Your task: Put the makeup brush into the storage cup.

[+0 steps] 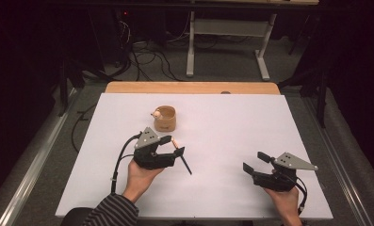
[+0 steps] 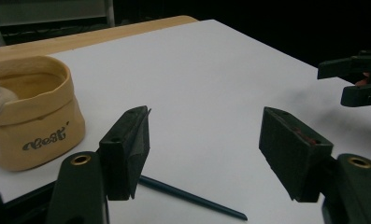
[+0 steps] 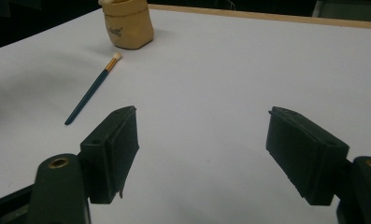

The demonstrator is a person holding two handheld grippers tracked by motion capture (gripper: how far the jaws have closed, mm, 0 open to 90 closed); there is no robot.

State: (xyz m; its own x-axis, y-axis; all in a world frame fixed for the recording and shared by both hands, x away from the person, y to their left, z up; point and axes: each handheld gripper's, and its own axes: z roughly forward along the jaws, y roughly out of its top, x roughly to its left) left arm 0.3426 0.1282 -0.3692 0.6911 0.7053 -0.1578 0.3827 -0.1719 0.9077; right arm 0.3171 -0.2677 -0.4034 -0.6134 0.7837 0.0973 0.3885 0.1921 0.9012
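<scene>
Two grippers sit over the white table [image 1: 231, 188], one in each of the person's hands. The left gripper [image 1: 174, 146] has its jaws spread wide with nothing between them; in the left gripper view only bare table lies in the gap. Just below and under those jaws lies a paintbrush [image 3: 92, 89], flat on the table and free of any grip. Its dark blue handle runs out past the left gripper toward the person's side, while its pale bristle tip points toward the pouch. In the left gripper view a stretch of that handle [image 2: 192, 197] passes beneath the nearer jaw.

Beyond the brush, farther up the table, stands a small tan fabric pouch [image 1: 165, 118], upright and open at the top, with dark lettering on its side. Something pale rests at its rim on the left; what it is cannot be told.

The right gripper [image 1: 254, 163] is held well apart from the brush and the pouch, near the table's right front corner. Its jaws are also wide apart and hold nothing. A wooden edge [image 1: 191, 87] shows along the far side of the white surface.
</scene>
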